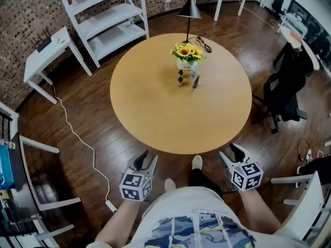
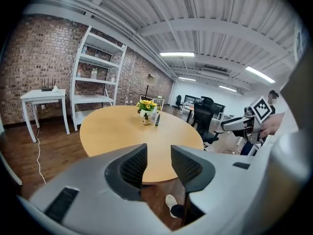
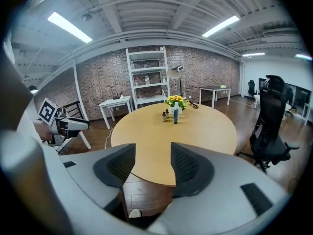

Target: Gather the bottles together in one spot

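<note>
Bottles (image 1: 180, 78) bunched by the flowers (image 1: 187, 51); left gripper (image 1: 148, 159) and right gripper (image 1: 229, 153), fingers apart and empty, could topple them reaching in

Round wooden table (image 1: 155, 112); sunflower pot (image 1: 187, 53) on it; white shelf (image 1: 108, 19), black chair (image 1: 287, 87) nearby.

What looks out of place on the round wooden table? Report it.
Nothing stands out. The small brown bottles and tall dark bottle stand upright beside the white pot of yellow sunflowers; no spill shows.
</note>
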